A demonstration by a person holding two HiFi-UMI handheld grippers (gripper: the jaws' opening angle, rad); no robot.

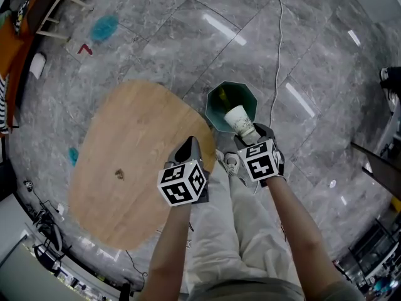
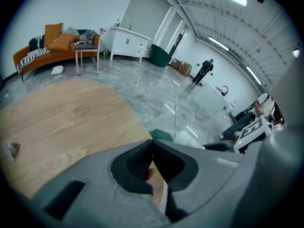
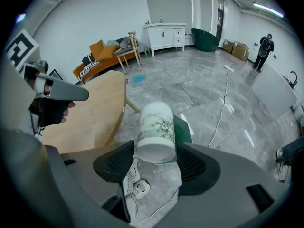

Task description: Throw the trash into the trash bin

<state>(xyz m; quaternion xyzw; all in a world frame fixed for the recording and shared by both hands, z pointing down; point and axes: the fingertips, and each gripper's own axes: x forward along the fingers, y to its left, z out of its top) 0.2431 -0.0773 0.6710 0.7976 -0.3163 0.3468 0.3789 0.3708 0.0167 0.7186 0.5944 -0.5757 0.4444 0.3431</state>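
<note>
- Right gripper (image 3: 155,146) grips a paper cup (image 3: 156,127) by its base. The jaws stand wide, one pad on each side of the base, and the cup's mouth points away from the camera.
- Seen from the head view, the cup hangs tilted over the open mouth of the green eight-sided trash bin (image 1: 216,108), with its wide rim above the middle of the opening.
- Left gripper (image 2: 152,141) is closed, its jaw tips meeting with nothing between them. It hovers above the near right edge of the table.
- The bin stands on the grey marble floor (image 1: 313,55), just beside the rounded edge of the oval wooden table (image 1: 125,155).
- Open floor lies beyond the bin and to its right, crossed by a thin white cable (image 1: 279,42) that runs away from the bin.
- The person's pale shoe (image 1: 230,162) is planted just on the near side of the bin, between the two grippers.
- The cup is white with a green bamboo-leaf print around its side.
- Each gripper's cube shows black-and-white square markers: the left cube (image 1: 182,184) and the right cube (image 1: 260,160).
</note>
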